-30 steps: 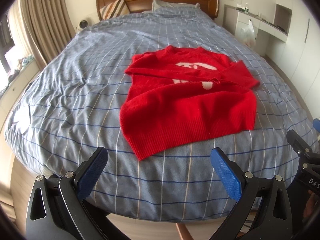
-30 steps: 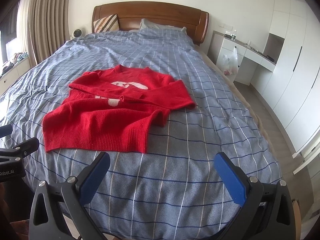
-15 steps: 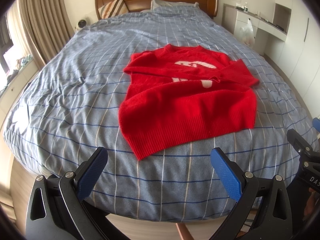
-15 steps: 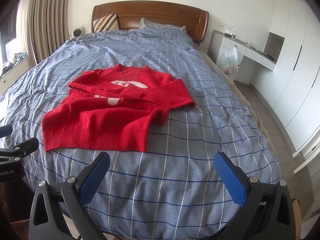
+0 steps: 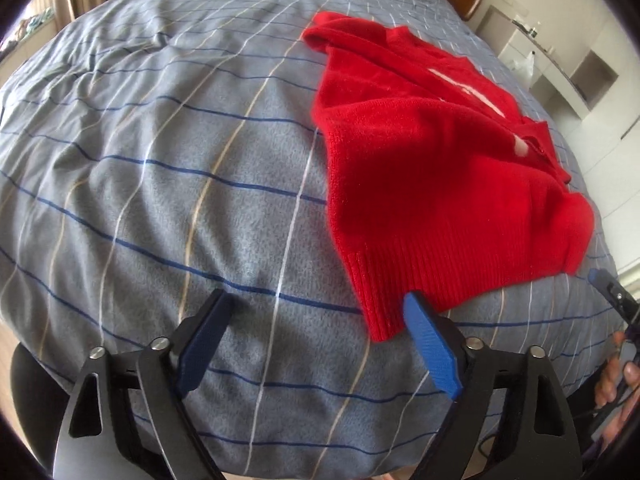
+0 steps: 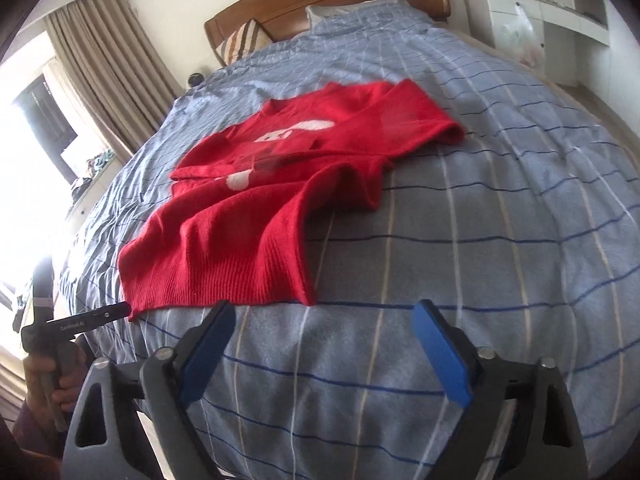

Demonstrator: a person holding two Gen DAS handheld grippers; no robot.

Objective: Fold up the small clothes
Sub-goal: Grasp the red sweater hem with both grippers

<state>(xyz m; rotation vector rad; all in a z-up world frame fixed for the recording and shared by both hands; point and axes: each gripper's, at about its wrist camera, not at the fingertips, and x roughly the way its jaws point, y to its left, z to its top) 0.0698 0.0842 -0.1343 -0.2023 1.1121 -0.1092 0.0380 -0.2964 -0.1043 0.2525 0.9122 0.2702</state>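
A wide bed [image 6: 500, 208] under a grey-blue checked duvet filled both views, with a wooden headboard [image 6: 320, 4] and a striped pillow [image 6: 240, 42] at its far end. On the near half of the duvet lay the red sweater [image 6: 256, 216], front up, a white motif on its chest, both sleeves crossed over the body and the ribbed hem [image 5: 432, 280] turned toward the foot of the bed.

The step in hand looked like the approach to the hem, the sleeves being in already and the bottom-to-top fold not yet made. The left gripper [image 5: 316, 344] hung low over the duvet at the hem's left corner: its jaws were spread with nothing pinched, and they had just been closing a little. One blue pad [image 5: 430, 344] stood right at the edge of that corner, whether touching the knit I could not tell; the other pad was over bare duvet. The right gripper [image 6: 326, 350] stood just short of the hem's right end, jaws likewise apart and just then narrowing, only bedding between them.

The next move probably called for each gripper to slide one pad under its corner, pinch the ribbing through both layers, and lift the two corners evenly toward the collar, so the fold lands square and the sleeves stay tucked.
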